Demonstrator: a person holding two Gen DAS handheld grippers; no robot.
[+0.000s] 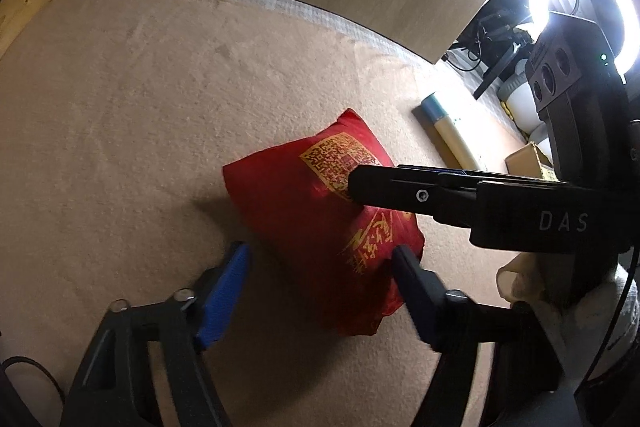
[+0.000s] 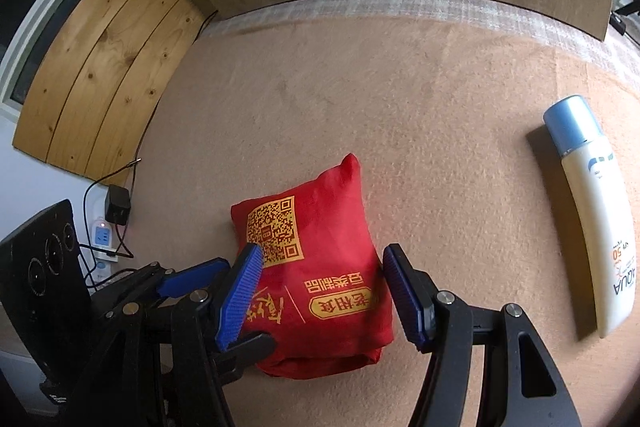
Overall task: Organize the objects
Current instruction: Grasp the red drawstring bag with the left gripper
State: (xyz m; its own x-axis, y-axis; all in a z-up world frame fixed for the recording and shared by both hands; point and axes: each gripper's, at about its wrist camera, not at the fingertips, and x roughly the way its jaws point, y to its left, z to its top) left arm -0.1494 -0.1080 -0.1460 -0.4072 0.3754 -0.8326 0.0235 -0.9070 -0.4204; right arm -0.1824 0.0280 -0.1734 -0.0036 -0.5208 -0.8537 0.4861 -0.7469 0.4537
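Right wrist: puffy red fabric pouch (image 2: pixel 320 267), felt mat (image 2: pixel 420 107).

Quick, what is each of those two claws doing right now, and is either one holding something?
Left gripper: around the red pouch; whether it presses cannot be told.
Right gripper: jaws either side of the same pouch; grip cannot be told.

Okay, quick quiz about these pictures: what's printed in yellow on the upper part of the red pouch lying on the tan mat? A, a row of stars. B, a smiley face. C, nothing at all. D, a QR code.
D: the red pouch carries a yellow QR code on its upper part, seen in both wrist views, with yellow characters printed below it.
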